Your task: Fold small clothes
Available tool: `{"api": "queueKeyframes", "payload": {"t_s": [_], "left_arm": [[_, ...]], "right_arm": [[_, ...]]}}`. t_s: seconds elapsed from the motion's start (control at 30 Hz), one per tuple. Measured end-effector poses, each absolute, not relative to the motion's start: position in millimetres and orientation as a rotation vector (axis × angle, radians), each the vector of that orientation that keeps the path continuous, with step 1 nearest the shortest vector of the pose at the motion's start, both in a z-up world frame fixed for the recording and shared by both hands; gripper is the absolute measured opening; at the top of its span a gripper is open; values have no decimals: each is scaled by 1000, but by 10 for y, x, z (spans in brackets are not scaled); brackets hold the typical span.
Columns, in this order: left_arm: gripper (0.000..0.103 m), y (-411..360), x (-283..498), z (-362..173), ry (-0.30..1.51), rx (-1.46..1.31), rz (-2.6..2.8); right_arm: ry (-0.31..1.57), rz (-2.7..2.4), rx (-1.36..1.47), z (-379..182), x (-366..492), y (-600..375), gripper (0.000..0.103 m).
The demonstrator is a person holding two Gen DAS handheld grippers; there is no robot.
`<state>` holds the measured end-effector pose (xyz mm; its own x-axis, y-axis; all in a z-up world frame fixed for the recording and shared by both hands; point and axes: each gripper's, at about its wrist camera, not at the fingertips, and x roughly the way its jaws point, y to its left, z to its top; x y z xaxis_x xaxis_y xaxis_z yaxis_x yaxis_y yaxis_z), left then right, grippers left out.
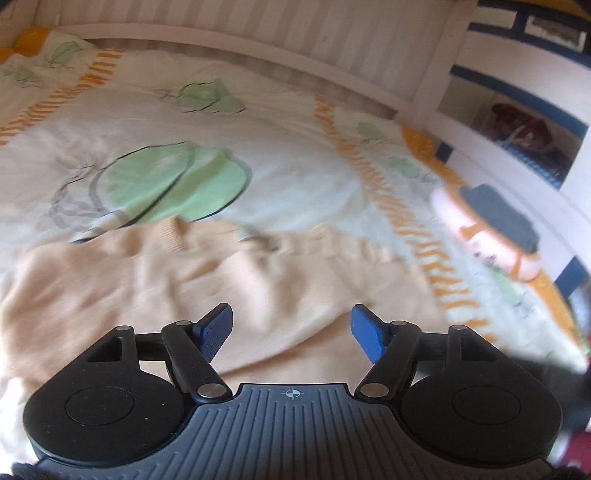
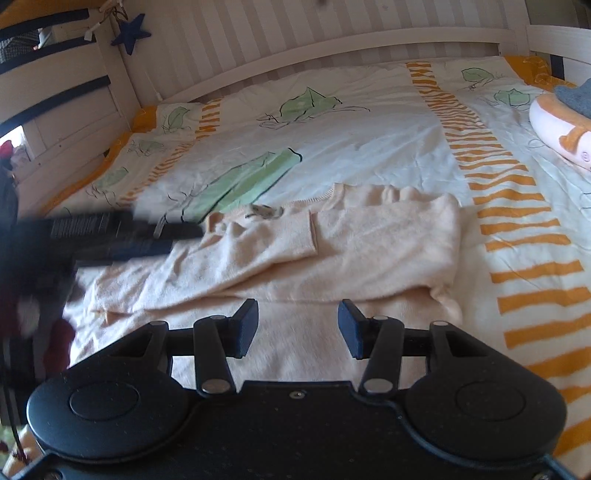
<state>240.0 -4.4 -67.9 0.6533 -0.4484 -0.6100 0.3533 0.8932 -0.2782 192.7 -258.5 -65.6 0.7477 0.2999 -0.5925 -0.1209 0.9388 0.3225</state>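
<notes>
Tongs first: our left tongs (image 1: 291, 332) stand wide apart with nothing between the blue pads, hovering low over the cream sweater (image 1: 192, 280), which lies just ahead of and beneath them on the bed. Our right tongs (image 2: 297, 326) are about half open and likewise empty, poised above the near hem of the same sweater (image 2: 332, 240). In the right wrist view the sweater is spread flat on the bedcover (image 2: 369, 122), with one sleeve already laid across the chest just beyond the tongs; the other sleeve trails out to the left of the tongs, where the left gripper's dark body (image 2: 110, 232) shows as a blurred shape at the sweater's edge.

We judge the fold to be partly done: one sleeve is in, the body is not yet doubled over. The left wrist view is smeared, so we cannot tell exactly which edge the left tongs sit over. The next move, as we read it, calls for both tongs to come down on the sweater's near hem or loose sleeve, pinch a single layer cleanly without catching the bedcover below, and carry it over evenly so that the fold lies square.

Further out to the right of the tongs rests a pale cushion (image 2: 554, 125) with a grey folded item (image 2: 576, 96) on top, and a dark blue star (image 2: 131, 33) hangs on the bed frame (image 2: 332, 44).

We can read no brand, label or writing anywhere; the small mark at the sweater's neck is too blurred to make out.
</notes>
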Motion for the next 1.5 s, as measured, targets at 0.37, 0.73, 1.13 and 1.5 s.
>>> {"api": "queueKeyframes", "payload": {"t_s": [0.37, 0.73, 1.13, 1.5], "left_arm": [[69, 553, 2345, -1108, 809, -106, -317], [70, 588, 2310, -1166, 780, -121, -338], [70, 506, 2412, -1048, 748, -118, -315], [70, 653, 2586, -1116, 765, -157, -216]], "right_arm": [[763, 269, 355, -845, 2833, -2575, 56], [827, 325, 345, -917, 3094, -2449, 16], [539, 493, 393, 414, 3079, -2429, 15], [587, 262, 357, 192, 2899, -3087, 15]]}}
